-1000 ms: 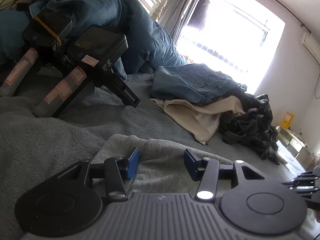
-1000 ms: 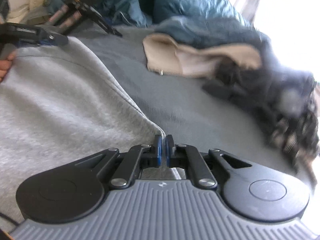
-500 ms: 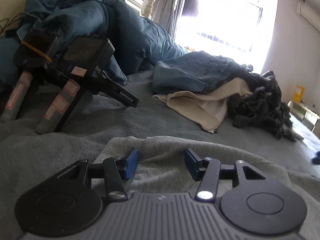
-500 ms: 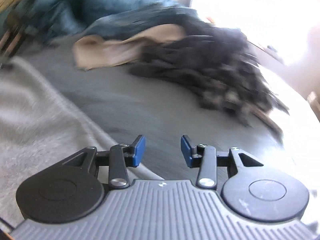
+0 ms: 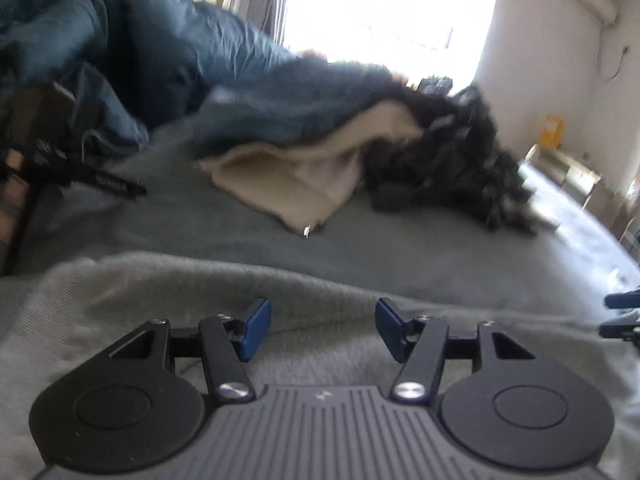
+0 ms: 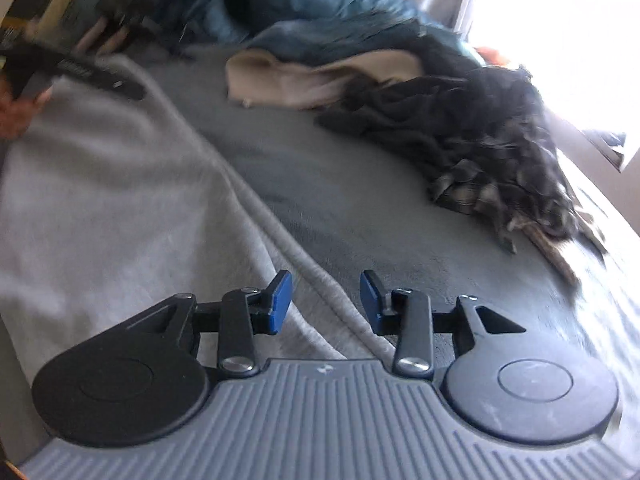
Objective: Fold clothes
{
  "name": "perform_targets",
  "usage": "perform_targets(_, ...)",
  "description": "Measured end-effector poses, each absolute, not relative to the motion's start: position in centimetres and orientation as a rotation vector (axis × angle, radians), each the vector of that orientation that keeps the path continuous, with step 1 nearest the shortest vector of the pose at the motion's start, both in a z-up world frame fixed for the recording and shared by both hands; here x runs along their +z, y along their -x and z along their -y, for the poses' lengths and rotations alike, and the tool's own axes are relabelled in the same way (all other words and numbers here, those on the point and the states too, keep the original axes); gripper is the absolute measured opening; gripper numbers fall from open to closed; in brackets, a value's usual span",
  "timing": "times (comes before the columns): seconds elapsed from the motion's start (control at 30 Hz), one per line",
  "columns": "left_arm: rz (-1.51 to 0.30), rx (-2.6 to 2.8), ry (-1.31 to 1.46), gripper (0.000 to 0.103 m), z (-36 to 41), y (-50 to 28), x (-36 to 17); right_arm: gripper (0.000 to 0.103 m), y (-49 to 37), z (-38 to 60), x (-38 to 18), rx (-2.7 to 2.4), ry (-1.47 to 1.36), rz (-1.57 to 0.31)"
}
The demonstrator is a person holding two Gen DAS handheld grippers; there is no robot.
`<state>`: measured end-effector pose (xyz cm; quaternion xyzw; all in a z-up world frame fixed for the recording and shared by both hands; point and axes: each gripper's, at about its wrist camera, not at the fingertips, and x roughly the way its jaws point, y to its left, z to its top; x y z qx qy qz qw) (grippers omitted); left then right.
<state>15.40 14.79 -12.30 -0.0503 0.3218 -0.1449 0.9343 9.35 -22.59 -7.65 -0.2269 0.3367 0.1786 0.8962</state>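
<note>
Grey sweatshirt (image 5: 168, 292) fills foreground of left wrist view, lying flat on grey-blue bed cover (image 5: 400, 248). Left gripper (image 5: 323, 328) hovers over it w/ blue pads (image 5: 256, 326) spread and jaws opening; fabric lies below the gap, not pinched. Beyond, well apart from sweatshirt: beige garment (image 5: 288, 176) partly under a blue denim piece (image 5: 288, 108), w/ dark crumpled clothes (image 5: 444, 152) touching its right side. Blue duvet (image 5: 132, 52) bunched at back left. Black tripod-like stand (image 5: 48, 148) at left edge, blurred. Right gripper's blue tips (image 5: 622, 312) just enter at right edge, over sweatshirt's far side. Bright window (image 5: 384, 8) behind; detail washed out.

Right wrist view: right gripper (image 6: 326, 300) apart, jaws closing slightly; sweatshirt's ribbed hem (image 6: 304, 264) runs diagonally below and between the pads, neither pad seen pressing it. Sweatshirt body (image 6: 112, 184) spreads to left half of frame. At upper left, person's hand (image 6: 18, 114) holds the other gripper (image 6: 76, 72) over sweatshirt's far edge; contact w/ fabric cannot be told, too blurred. Bed cover (image 6: 360, 200) bare to the right of the hem. Beige garment (image 6: 288, 76), denim (image 6: 320, 40) and dark clothes pile (image 6: 480, 120), incl. a plaid piece (image 6: 472, 192), sit well apart from sweatshirt toward the window side.
</note>
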Motion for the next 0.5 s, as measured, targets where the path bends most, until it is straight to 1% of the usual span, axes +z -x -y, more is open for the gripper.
perform_targets(0.13, -0.66, -0.292, 0.112, 0.059, -15.2, -15.7, -13.3, 0.032, -8.8, 22.0, -9.5, 0.445, 0.527, -0.775)
perform_targets(0.2, -0.654, -0.298, 0.108, 0.059, -15.2, -15.7, -13.5, 0.032, -8.4, 21.8, -10.4, 0.453, 0.566, -0.784)
perform_targets(0.3, -0.648, -0.302, 0.094, 0.06, -15.0, -16.0, -13.8, 0.032, -9.3, 22.0, -10.2, 0.467, 0.525, -0.804)
perform_targets(0.5, -0.644, -0.304, 0.092, 0.06, -15.0, -16.2, -13.9, 0.034, -12.7, 22.9, -10.2, 0.544, 0.376, -0.956)
